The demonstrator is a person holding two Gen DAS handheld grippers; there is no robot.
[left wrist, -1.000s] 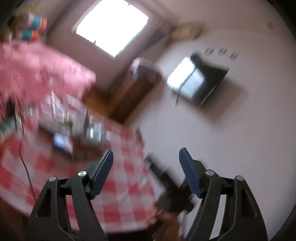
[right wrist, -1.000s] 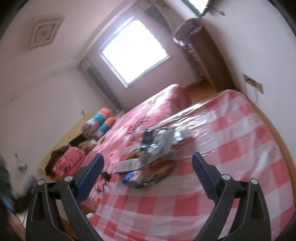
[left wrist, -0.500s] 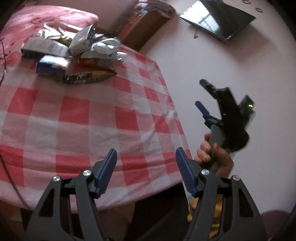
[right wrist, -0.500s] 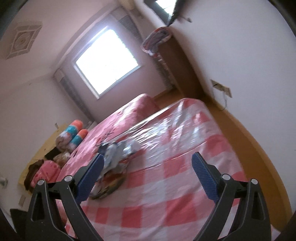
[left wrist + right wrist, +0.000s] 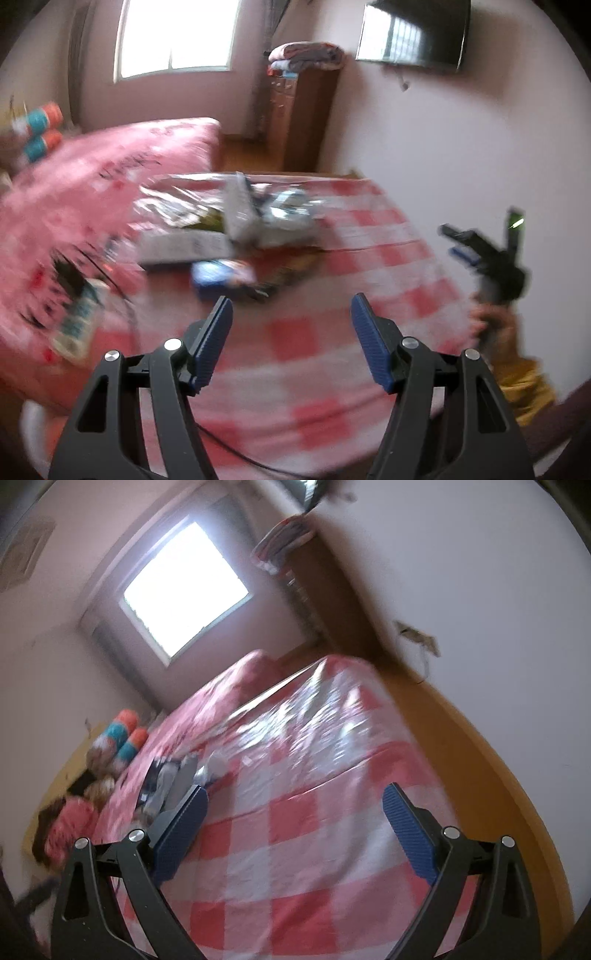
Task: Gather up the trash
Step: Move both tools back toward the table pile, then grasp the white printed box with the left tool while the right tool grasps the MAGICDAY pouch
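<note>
The red-and-white checked table (image 5: 332, 343), its cloth under glossy clear plastic, fills the middle of both my views. The pile of wrappers (image 5: 240, 236) sits upper centre in my left view, blurred; its long axis runs left to right, with a white box (image 5: 184, 247) flat at its left and a blue packet (image 5: 214, 275) nearest me. In my right view the pile (image 5: 173, 779) lies at centre left, partly hidden behind a finger. My left gripper (image 5: 291, 336) is spread wide, empty. My right gripper (image 5: 295, 827) likewise gapes, holding nothing.
</note>
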